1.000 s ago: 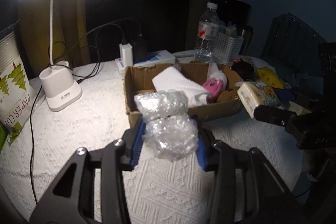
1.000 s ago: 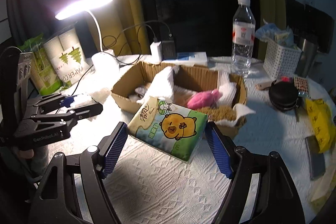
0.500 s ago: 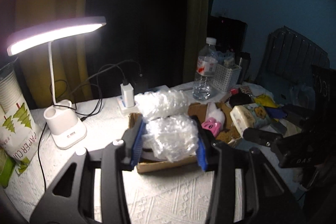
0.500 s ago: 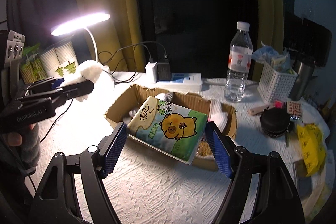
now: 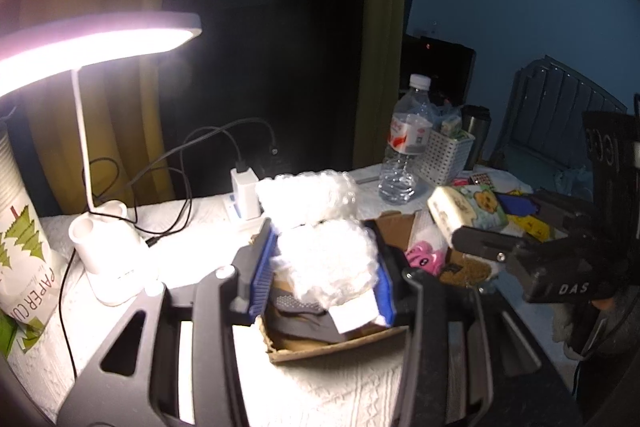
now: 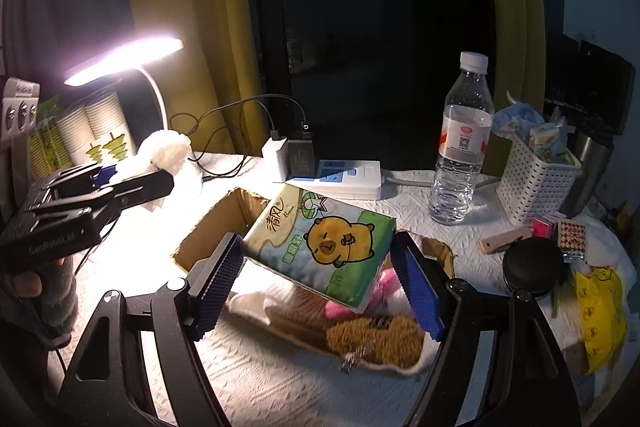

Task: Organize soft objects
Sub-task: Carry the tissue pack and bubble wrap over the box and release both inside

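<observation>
My left gripper [image 5: 324, 269] is shut on a crumpled wad of clear bubble wrap [image 5: 316, 251], held above the near end of an open cardboard box [image 5: 332, 347]. My right gripper [image 6: 316, 249] is shut on a soft tissue pack [image 6: 320, 239] printed with a yellow bear, tilted over the same box [image 6: 208, 219]. Inside the box lie a pink plush [image 6: 340, 307], a brown plush [image 6: 376, 337] and white cloth [image 6: 248, 303]. Each gripper shows in the other's view: the right gripper [image 5: 480, 227] with its tissue pack [image 5: 464, 207], the left gripper [image 6: 160, 183] with its bubble wrap [image 6: 164, 151].
A lit desk lamp [image 5: 104, 267] stands left of the box beside a paper cup pack [image 5: 24, 267]. Behind the box are a power strip [image 6: 344, 179] with chargers, a water bottle [image 6: 460, 147] and a white basket [image 6: 536, 179]. A black round case [image 6: 532, 263] and a yellow packet [image 6: 600, 307] lie to the right.
Both grippers have risen and moved forward with their loads. They now hang over the box instead of in front of it.
</observation>
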Action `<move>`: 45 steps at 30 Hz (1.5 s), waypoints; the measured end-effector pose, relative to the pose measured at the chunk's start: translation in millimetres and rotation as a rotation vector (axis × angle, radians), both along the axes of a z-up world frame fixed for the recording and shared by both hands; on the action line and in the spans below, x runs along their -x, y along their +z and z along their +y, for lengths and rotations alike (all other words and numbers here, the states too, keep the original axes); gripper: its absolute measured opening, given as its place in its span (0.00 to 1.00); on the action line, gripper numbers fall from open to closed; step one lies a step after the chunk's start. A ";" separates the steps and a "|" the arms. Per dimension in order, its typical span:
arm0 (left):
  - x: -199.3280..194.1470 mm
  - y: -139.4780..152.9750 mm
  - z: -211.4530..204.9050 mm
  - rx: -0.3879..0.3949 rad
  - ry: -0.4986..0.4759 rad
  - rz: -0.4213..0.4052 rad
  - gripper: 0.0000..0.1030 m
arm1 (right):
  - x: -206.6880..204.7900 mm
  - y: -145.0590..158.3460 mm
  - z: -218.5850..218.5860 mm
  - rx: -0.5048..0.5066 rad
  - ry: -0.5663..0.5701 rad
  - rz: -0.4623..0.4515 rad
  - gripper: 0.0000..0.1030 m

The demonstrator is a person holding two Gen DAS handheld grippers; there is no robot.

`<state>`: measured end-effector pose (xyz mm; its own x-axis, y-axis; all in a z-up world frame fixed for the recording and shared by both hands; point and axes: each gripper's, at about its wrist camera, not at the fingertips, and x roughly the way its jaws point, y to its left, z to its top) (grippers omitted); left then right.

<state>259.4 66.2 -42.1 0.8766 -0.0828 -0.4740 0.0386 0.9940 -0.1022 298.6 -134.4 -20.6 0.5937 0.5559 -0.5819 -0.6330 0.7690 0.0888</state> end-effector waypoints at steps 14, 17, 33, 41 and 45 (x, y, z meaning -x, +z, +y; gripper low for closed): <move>-50.0 -47.4 2.1 0.013 0.014 0.109 0.44 | -43.9 -33.1 13.3 -0.012 -0.001 0.051 0.77; -54.4 -56.1 2.4 0.015 0.011 0.136 0.45 | -50.0 -42.3 17.0 -0.006 -0.003 0.070 0.77; -43.4 -44.9 0.8 0.006 0.029 0.119 0.72 | -49.3 -50.5 24.4 0.017 -0.010 0.085 0.78; -16.6 -21.3 -5.2 0.001 0.028 0.071 0.73 | -30.5 -27.6 14.0 -0.003 -0.022 0.042 0.84; -1.1 -10.0 -10.7 0.002 0.021 0.048 0.73 | -14.1 -14.2 9.6 0.000 -0.021 0.009 0.84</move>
<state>260.5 55.4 -52.2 0.8544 -0.0652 -0.5155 0.0126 0.9944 -0.1050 312.6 -124.8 -34.9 0.5997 0.5433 -0.5876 -0.6160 0.7821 0.0945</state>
